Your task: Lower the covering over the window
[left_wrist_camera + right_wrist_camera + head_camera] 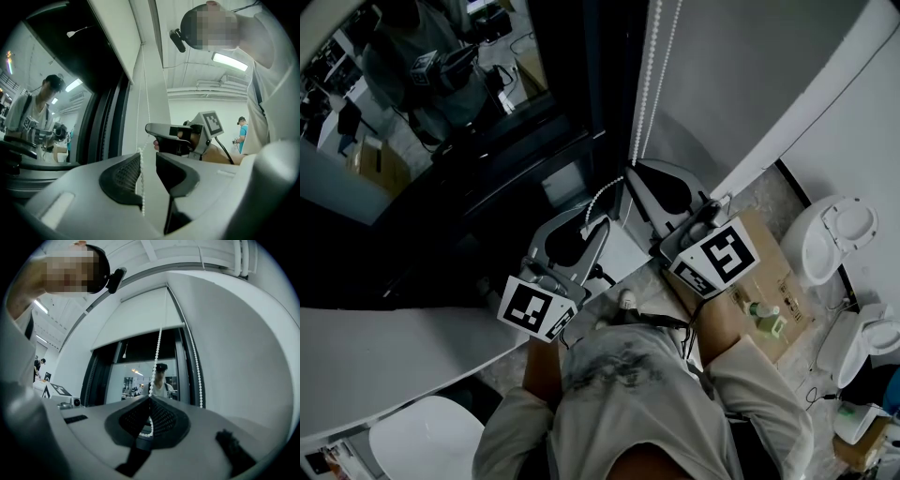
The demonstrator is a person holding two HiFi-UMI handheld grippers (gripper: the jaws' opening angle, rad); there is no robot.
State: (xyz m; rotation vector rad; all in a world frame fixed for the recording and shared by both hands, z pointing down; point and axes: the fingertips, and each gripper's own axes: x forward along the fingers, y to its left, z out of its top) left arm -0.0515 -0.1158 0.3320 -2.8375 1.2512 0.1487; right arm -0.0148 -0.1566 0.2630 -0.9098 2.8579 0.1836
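The blind (136, 317) covers only the top of the window (140, 376); most of the dark glass below it is bare, so I'd say the job is far from done. The bead chain (157, 352) hangs down the right side of the frame in two strands, and both tools are at the nearer one.

The right gripper (150, 401) is clenched on that strand, with the beads pinched between its ribbed pads and a short loop sagging just under them. The left gripper (147, 157) is slack. Its jaws stand apart with the chain (142, 187) running loosely through the gap, lying against the left pad but not pinched. From the head view the left gripper (586, 230) sits lower and closer to the person than the right gripper (639, 178).

This looks like a hand-over-hand pull, caught at the changeover: the right one anchors the chain while the left is free to take a new hold. Next, I think the left needs to go up the same strand, above the right one's hold, close firmly on the beads, and draw straight down while the right lets go. Staying on this strand matters, since the other (197, 366) would likely wind the blind back up.
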